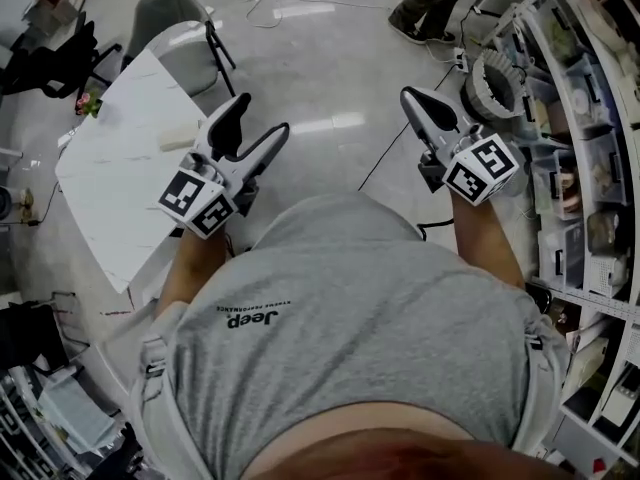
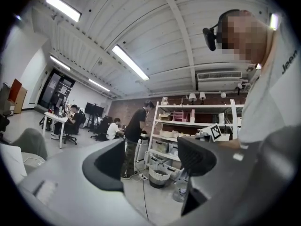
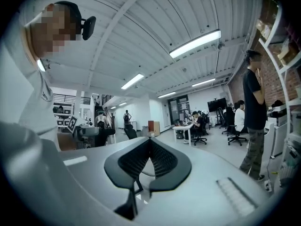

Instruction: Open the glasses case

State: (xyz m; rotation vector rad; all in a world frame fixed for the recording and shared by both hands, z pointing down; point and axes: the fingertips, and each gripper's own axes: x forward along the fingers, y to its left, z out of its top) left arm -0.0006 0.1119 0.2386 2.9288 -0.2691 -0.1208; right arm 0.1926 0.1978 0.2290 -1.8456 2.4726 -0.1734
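Note:
I see no glasses case that I can name with certainty; a small pale oblong thing (image 1: 184,138) lies on the white table (image 1: 110,168) at the left. My left gripper (image 1: 258,118) hangs in the air just right of that table's edge, its jaws wide apart and empty; in the left gripper view (image 2: 150,160) only the room shows between them. My right gripper (image 1: 422,100) is held level over the bare floor, well right of the table. Its fingertips (image 3: 149,142) meet with nothing between them.
A grey chair (image 1: 170,13) stands behind the table. Shelving packed with bins (image 1: 590,168) runs along the right, with a round slotted basket (image 1: 495,83) at its foot. A person (image 2: 136,131) stands by the shelves. A cable (image 1: 390,153) crosses the floor.

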